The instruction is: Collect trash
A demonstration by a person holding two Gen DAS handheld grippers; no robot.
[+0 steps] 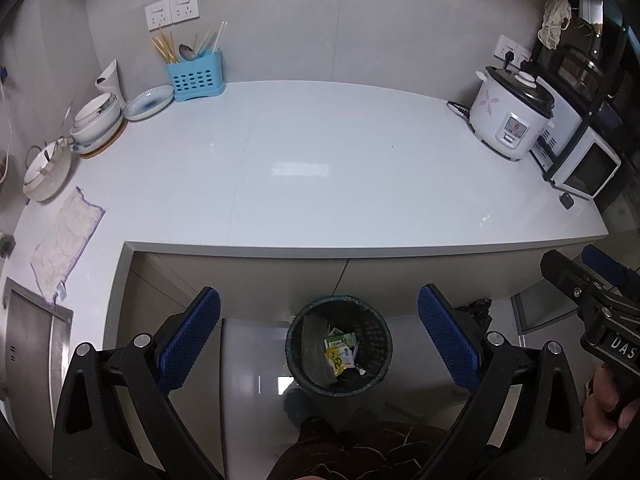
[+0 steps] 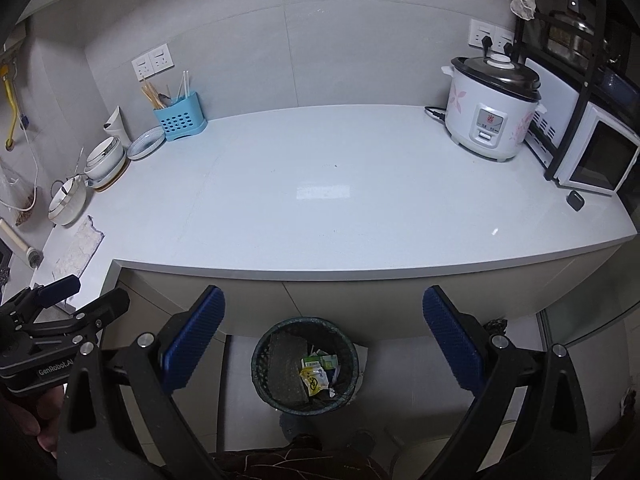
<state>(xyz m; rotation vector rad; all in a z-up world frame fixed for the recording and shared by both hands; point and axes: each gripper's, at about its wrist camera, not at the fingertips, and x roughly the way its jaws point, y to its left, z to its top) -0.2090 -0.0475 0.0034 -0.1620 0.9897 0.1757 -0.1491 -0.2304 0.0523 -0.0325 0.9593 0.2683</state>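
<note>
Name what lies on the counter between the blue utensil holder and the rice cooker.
Nothing: the counter is bare between utensil holder and rice cooker, shown in both wrist views.

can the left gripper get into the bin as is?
Probably yes. The left gripper is open and empty, and the bin stands on the floor in front of the counter with its mouth uncovered. The wrappers lie low inside.

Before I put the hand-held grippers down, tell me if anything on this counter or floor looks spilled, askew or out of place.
Nothing stands out. The countertop shows no loose trash, the wrappers sit inside the mesh waste bin, which stands upright on the floor, and the rice cooker and bowls look orderly. Both hand-held grippers are open.
</note>
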